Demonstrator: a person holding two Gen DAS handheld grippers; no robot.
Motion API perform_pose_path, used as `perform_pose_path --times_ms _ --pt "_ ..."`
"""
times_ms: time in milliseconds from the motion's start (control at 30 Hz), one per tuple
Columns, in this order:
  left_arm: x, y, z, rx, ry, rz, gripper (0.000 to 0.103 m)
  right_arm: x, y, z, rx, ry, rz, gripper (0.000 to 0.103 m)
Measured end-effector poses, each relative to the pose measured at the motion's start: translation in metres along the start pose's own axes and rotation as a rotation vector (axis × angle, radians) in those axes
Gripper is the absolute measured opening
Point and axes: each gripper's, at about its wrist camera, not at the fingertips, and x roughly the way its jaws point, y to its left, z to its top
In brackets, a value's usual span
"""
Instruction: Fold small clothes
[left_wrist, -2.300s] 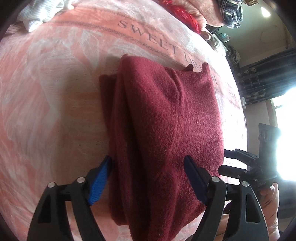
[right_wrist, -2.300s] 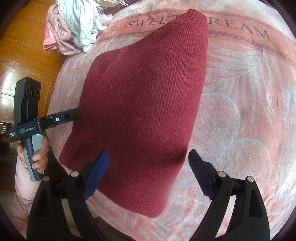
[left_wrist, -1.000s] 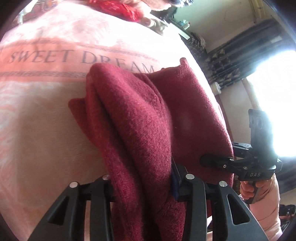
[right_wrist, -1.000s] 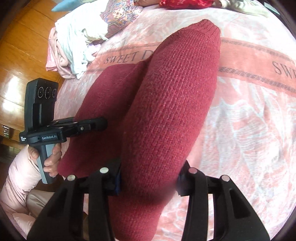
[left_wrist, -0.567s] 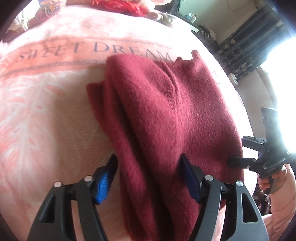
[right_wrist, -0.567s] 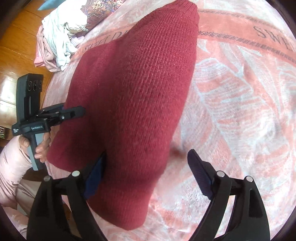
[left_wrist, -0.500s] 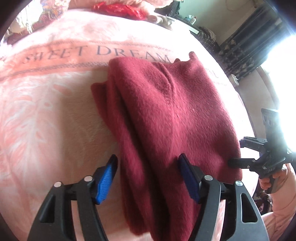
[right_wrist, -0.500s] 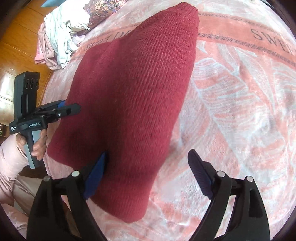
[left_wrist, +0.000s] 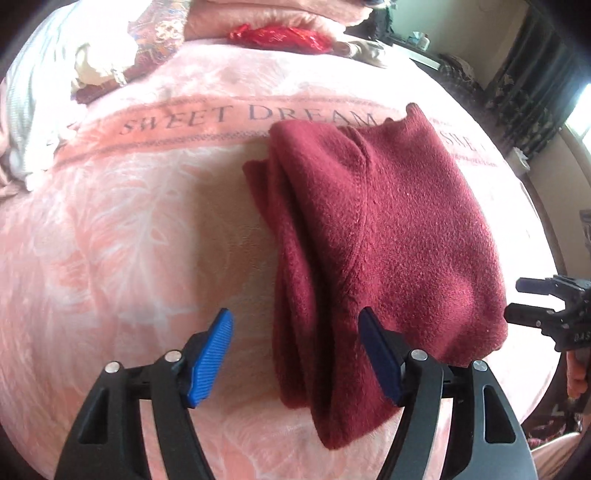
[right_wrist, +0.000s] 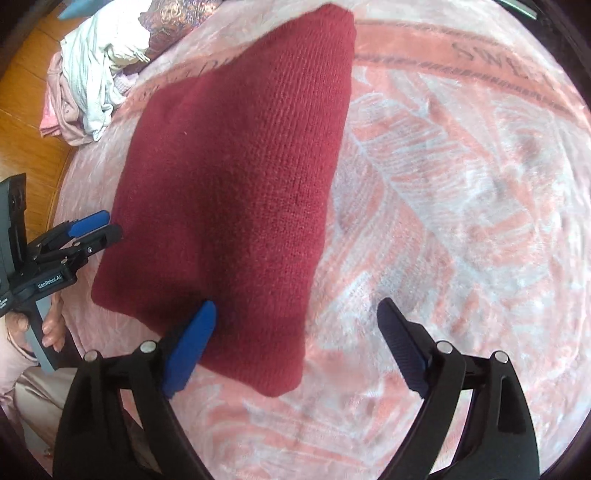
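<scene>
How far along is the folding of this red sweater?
Done: the red sweater lies folded into a compact bundle on the pink blanket. In hand: nothing; the left gripper and right gripper have just been opening and grip nothing. Left: the pile of clothes at the bed's edge looks unfolded.

The pink blanket (left_wrist: 155, 229) has the big words "SWEET DREAM" on a darker band. The left tool (right_wrist: 90, 229), seen from the right one, has a small label "GenRobot.AI".

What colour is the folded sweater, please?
The folded sweater is dark red, clearest in the right wrist view.
</scene>
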Motion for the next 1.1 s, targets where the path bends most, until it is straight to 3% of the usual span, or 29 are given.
perform_pose_path --times_ms 67,133,333,600,767,1100 --pt "-0.019 -0.004 -0.007 -0.055 -0.008 0.024 0.078 -0.023 0.008 -0.010 0.018 -0.022 -0.075 0.091" --pt "-0.038 -0.008 -0.016 -0.073 -0.032 0.040 0.081 -0.040 0.019 -0.018 0.050 -0.052 -0.094 0.094" --pt "-0.077 -0.037 -0.044 0.058 -0.115 0.178 0.091 -0.077 0.029 -0.061 0.118 -0.123 -0.114 0.096" --pt "-0.095 -0.059 -0.069 0.072 -0.119 0.200 0.093 -0.084 0.050 -0.092 0.140 -0.164 -0.129 0.096" --pt "-0.097 -0.063 -0.072 0.075 -0.126 0.194 0.093 -0.083 0.067 -0.094 0.074 -0.175 -0.139 0.096" --pt "-0.103 -0.058 -0.066 0.034 -0.181 0.158 0.093 -0.082 0.069 -0.092 0.059 -0.187 -0.153 0.096"
